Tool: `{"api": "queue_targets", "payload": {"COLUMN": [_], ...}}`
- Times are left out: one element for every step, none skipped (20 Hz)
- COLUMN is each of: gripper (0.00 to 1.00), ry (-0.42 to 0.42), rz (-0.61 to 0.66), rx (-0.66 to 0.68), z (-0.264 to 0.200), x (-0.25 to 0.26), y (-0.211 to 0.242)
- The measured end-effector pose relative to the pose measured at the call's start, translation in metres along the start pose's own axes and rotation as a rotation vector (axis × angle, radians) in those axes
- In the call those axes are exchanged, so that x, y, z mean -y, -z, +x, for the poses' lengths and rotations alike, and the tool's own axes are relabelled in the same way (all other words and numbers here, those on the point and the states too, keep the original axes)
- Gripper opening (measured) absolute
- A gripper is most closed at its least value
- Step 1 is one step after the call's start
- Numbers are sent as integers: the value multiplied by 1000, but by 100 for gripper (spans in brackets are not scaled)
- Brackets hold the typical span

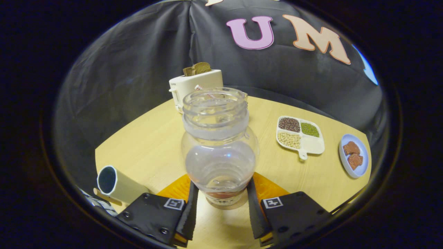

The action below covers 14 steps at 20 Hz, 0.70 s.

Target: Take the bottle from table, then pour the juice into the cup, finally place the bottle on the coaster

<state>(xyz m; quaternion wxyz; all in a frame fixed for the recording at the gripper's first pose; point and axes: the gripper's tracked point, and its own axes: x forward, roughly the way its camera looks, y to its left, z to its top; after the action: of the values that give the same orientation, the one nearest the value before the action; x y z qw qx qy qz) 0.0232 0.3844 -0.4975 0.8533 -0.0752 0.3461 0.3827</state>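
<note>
A clear, uncapped bottle stands upright between my fingers, with a thin layer of reddish juice at its bottom. My gripper is shut on the bottle's lower body, one finger pressing each side. An orange coaster lies under and behind the bottle, showing on both sides of it; whether the bottle's base touches it I cannot tell. A white cup with a dark inside stands to the left of the fingers, close to the table's near edge.
Beyond the bottle, a white toaster with brown slices in it stands at the back of the wooden table. To the right are a divided white dish of beans and a pale blue plate with brown pieces.
</note>
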Motion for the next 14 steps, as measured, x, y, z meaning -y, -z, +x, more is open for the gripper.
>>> {"api": "queue_targets", "payload": {"gripper": [67, 67, 68, 69, 69, 70, 71, 72, 72, 73, 74, 76, 78, 80], "ry": [2, 3, 4, 6, 9, 15, 20, 26, 31, 35, 39, 45, 54, 58], "rz": [5, 7, 7, 8, 10, 15, 19, 23, 25, 25, 25, 26, 23, 19], "rx": [8, 11, 14, 18, 20, 21, 22, 21, 21, 20, 18, 14, 6, 0], "z": [0, -1, -1, -2, -2, 1, 1, 2, 2, 3, 3, 3, 3, 3], "x": [0, -1, -1, -1, -1, 0, 0, 0, 0, -1, 0, -1, -1, 0], "y": [0, 2, 1, 1, 2, 3, 3, 2, 1, 1, 1, 1, 2, 3]}}
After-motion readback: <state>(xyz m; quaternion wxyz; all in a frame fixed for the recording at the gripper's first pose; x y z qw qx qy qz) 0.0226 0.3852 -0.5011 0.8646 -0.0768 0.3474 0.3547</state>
